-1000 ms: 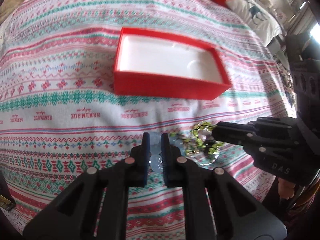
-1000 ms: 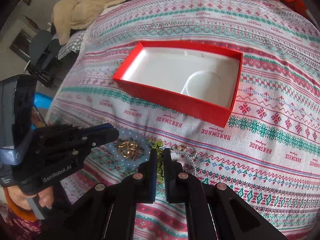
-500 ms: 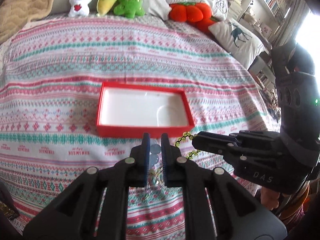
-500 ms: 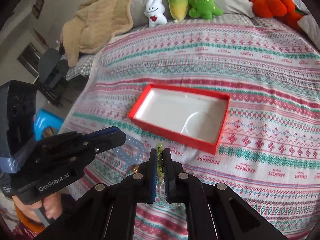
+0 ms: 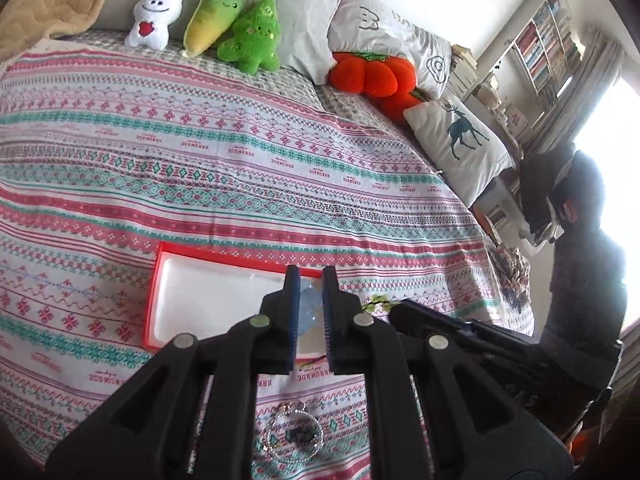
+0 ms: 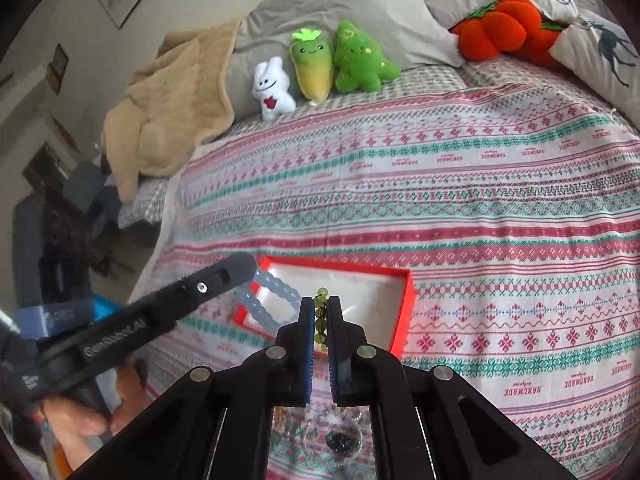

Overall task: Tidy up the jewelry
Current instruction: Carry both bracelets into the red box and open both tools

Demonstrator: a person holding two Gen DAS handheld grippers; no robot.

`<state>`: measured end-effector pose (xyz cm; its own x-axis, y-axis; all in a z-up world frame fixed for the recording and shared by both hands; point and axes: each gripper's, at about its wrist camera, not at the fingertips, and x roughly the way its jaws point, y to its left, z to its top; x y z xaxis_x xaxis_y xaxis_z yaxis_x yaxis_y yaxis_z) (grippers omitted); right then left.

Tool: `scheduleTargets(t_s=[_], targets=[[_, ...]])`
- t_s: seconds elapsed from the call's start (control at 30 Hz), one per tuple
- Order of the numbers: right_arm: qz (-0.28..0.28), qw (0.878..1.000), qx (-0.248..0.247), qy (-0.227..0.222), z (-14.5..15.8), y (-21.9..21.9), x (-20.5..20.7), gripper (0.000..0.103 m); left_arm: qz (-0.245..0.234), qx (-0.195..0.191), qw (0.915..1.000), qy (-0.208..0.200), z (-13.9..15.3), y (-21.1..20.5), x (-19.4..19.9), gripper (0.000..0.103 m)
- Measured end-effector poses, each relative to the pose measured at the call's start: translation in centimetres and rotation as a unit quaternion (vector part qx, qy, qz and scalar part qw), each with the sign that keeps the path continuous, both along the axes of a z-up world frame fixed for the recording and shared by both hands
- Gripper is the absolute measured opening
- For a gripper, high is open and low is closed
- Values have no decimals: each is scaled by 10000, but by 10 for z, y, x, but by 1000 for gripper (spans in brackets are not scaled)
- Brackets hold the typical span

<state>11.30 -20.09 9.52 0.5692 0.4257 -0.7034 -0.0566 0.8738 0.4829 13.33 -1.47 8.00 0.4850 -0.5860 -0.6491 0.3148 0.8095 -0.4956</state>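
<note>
A red box with a white lining (image 5: 192, 296) (image 6: 404, 320) lies on the patterned bedspread. My left gripper (image 5: 307, 280) is shut on a pale blue bead bracelet (image 5: 308, 312) and holds it above the box's near right part; in the right wrist view the bracelet (image 6: 276, 292) hangs from the left gripper (image 6: 244, 268) over the box's left end. My right gripper (image 6: 320, 304) is shut on a green bead bracelet (image 6: 320, 320), lifted above the box's near edge. Its beads show beside the right gripper (image 5: 400, 308) in the left wrist view (image 5: 376, 304).
A thin silver ring bracelet with a dark piece inside it (image 5: 294, 438) (image 6: 336, 436) lies on the bedspread below the grippers. Plush toys (image 5: 224, 24) and pillows (image 5: 460, 144) line the far end. A beige blanket (image 6: 168, 100) lies at far left.
Both grippers have risen from the bedspread with their bracelets and moved toward the box. The blue and green bracelets left the cloth; the silver one stayed.
</note>
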Motion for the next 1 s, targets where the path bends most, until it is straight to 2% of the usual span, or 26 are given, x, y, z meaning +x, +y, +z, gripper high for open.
scheduleTargets(t_s=[0.07,0.2,0.37,0.53,0.73,0.83,1.0], targets=[[-92,9999,-19,-79,4,-2,3,6,63,102,9999,83,-10,1,5,12],[-148,9997,28,-190,11,2,9,6,275,582,9976,234,-29,7,10,12],[49,9998,9,-211,12,24,20,6,561,1265,9898,333,-46,19,16,12],[331,9993,100,-125,0,39,30,6,628,1460,9859,515,-58,27,21,12],[248,9975,-514,419,-45,38,45,6,587,1666,9828,540,-65,24,21,12],[112,9956,-777,510,-58,30,48,6,564,1723,9821,505,-67,21,23,12],[-31,9944,-908,536,-66,18,51,7,485,1852,9805,434,-68,16,23,12]])
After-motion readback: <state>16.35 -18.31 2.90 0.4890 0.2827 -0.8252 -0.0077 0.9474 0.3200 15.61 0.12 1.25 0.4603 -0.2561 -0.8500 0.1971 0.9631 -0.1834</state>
